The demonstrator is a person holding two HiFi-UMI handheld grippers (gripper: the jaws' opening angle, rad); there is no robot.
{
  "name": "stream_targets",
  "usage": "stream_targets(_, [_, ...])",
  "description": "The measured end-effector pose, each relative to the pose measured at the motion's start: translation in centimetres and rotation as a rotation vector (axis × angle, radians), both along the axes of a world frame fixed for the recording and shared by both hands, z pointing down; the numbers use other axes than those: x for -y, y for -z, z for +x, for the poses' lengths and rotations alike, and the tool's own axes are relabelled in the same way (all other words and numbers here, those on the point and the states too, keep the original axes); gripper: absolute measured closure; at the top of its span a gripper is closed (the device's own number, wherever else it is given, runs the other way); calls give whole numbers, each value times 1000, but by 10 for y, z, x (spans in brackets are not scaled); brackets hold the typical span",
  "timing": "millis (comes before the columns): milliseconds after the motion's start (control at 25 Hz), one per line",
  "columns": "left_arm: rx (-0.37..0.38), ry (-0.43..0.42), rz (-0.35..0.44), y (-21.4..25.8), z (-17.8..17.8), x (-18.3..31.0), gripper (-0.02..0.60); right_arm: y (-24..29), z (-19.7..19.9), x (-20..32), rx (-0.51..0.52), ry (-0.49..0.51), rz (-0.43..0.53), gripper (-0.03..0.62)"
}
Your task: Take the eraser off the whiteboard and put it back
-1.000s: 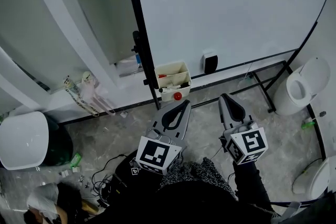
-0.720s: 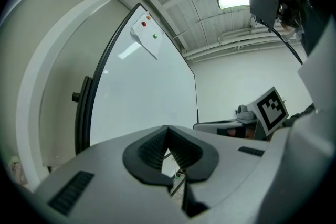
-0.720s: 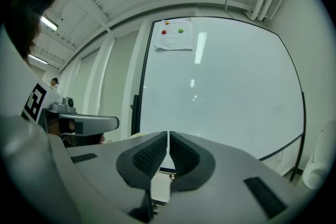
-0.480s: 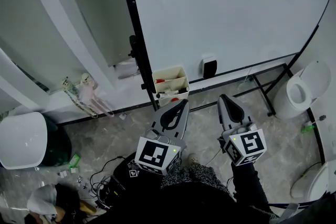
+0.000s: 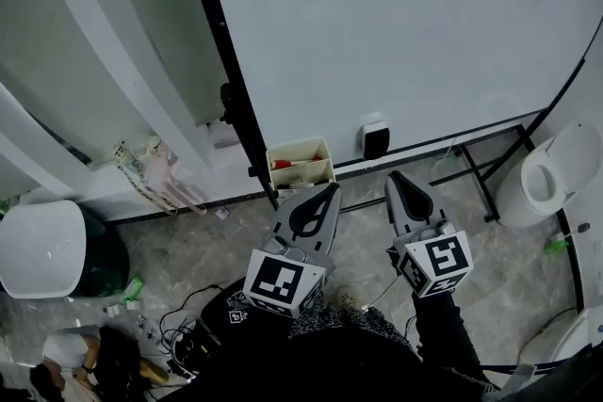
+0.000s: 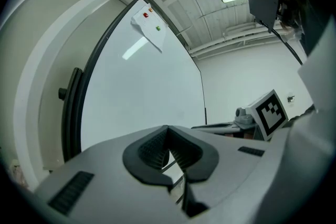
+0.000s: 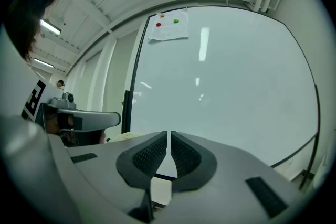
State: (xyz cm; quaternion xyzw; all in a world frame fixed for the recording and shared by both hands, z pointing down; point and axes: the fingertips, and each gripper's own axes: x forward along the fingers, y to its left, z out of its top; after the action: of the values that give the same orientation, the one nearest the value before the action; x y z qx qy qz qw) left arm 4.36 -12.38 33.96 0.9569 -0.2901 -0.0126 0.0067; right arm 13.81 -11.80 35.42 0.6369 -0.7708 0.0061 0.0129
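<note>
The black eraser point(image 5: 375, 137) with a white top sticks to the whiteboard point(image 5: 405, 24) just above its lower edge. My right gripper point(image 5: 395, 176) is a little below and right of the eraser in the head view, not touching it, with its jaws shut and empty point(image 7: 168, 134). My left gripper point(image 5: 332, 187) is to its left, below a cream marker box point(image 5: 300, 163). Its jaws meet at the tips with nothing between them point(image 6: 167, 128). Both grippers point level at the board.
The board's black frame post point(image 5: 221, 80) and stand legs point(image 5: 480, 174) are near the grippers. A white-lidded bin point(image 5: 42, 249) stands at the left and a white seat point(image 5: 551, 174) at the right. Cables point(image 5: 188, 325) lie on the floor. A paper with magnets point(image 7: 168, 26) hangs high on the board.
Both grippers have come nearer to the whiteboard, and the gap between the right gripper's tip and the eraser has shrunk. Both pairs of jaws stay shut.
</note>
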Motion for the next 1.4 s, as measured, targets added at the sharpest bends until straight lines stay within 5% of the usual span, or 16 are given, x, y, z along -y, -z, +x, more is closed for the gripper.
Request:
stream_targets(920, [27,73,-3,-6,18,42,580,-27,28,59,-15,24,-64,580])
stream_targets(1400, [35,98,9,-5,13,47,580,-48,33,85,-55,-7,-123,326])
